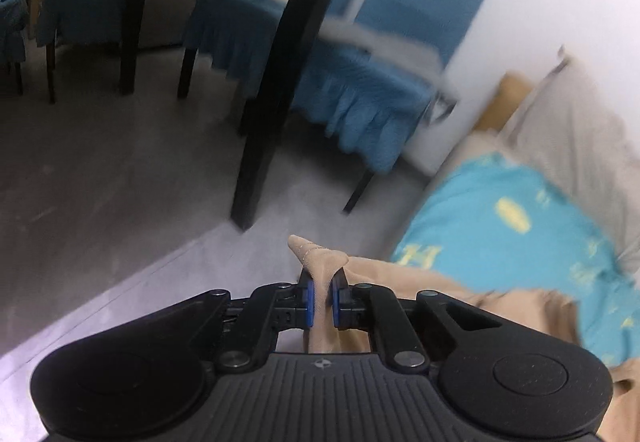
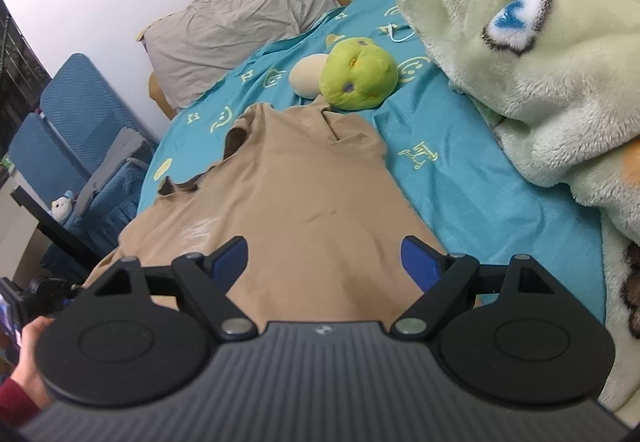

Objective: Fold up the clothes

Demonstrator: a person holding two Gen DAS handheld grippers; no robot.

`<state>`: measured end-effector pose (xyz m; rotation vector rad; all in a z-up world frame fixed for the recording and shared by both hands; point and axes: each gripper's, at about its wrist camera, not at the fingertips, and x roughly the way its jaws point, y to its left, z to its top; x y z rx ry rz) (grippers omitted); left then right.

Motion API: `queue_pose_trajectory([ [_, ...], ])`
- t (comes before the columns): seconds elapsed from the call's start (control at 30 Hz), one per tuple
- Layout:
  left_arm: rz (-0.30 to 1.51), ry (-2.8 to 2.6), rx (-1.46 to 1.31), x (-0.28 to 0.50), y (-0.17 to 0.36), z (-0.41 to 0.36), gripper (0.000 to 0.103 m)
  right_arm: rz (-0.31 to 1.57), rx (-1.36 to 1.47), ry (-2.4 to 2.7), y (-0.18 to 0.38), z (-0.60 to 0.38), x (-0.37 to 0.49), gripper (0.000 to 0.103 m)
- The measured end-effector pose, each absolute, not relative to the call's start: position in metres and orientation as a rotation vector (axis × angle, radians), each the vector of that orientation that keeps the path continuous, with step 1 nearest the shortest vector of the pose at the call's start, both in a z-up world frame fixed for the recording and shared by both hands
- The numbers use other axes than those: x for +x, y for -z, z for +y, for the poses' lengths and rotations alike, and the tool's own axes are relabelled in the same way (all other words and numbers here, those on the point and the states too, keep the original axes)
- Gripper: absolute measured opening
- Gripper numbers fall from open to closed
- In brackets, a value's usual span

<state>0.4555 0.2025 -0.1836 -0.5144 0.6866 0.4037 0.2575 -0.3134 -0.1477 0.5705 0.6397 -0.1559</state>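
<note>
**Tan shirt spread on the bed, one corner pinched**

The tan shirt [image 2: 280,193] lies spread on the teal bedsheet [image 2: 472,201], reaching from just under the right gripper [image 2: 325,262] forward to its neck opening and a folded sleeve at the far end. The right gripper's jaws stand wide apart above the near part of the fabric, with nothing between them; whether the blue pads [image 2: 230,260] touch the cloth cannot be told.

The left gripper [image 1: 320,298] has its jaws drawn nearly together on a bunched corner of the same shirt [image 1: 316,262]; a stitched tip of tan fabric pokes out ahead of the jaws, and the rest trails back and to the right of them onto the sheet [image 1: 500,226]. This view is blurred.

Ahead of the right jaws, just past the shirt's far end, sit a green plush ball [image 2: 360,75] and a cream plush piece [image 2: 306,75] touching it. To the right of those jaws a pale green fleece blanket [image 2: 540,53] with a blue-and-white eye pattern is heaped on the sheet. Farther ahead and left, a grey pillow [image 2: 240,25] leans at the head of the bed.

Ahead of the left jaws, beyond the bed edge, are a grey floor [image 1: 100,169], a black table leg [image 1: 276,113] and chairs with blue frilled covers [image 1: 356,105].
</note>
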Motion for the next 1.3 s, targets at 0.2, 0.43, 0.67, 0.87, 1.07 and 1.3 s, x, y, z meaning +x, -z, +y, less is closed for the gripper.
queue_pose_trajectory([
  [0.2,0.718,-0.358,-0.529,0.439,0.189,0.194,0.034,0.631,0.512,0.147,0.146,-0.307,0.259,0.085],
  [0.43,0.7,-0.215,-0.326,0.38,0.139,0.16,0.085,0.6,0.438,0.115,0.138,-0.294,0.255,0.085],
  [0.67,0.59,-0.016,-0.117,0.284,0.075,0.095,0.103,0.528,0.386,0.084,0.123,-0.282,0.238,0.085],
  [0.87,0.528,0.117,-0.056,0.219,0.041,0.044,0.103,0.491,0.389,0.068,0.118,-0.274,0.223,0.085],
  [1.07,0.492,0.158,-0.043,0.175,0.055,0.014,0.103,0.482,0.388,0.073,0.117,-0.27,0.212,0.085],
  [1.3,0.526,0.174,-0.048,0.155,0.08,0.016,0.103,0.478,0.396,0.058,0.12,-0.267,0.208,0.084],
])
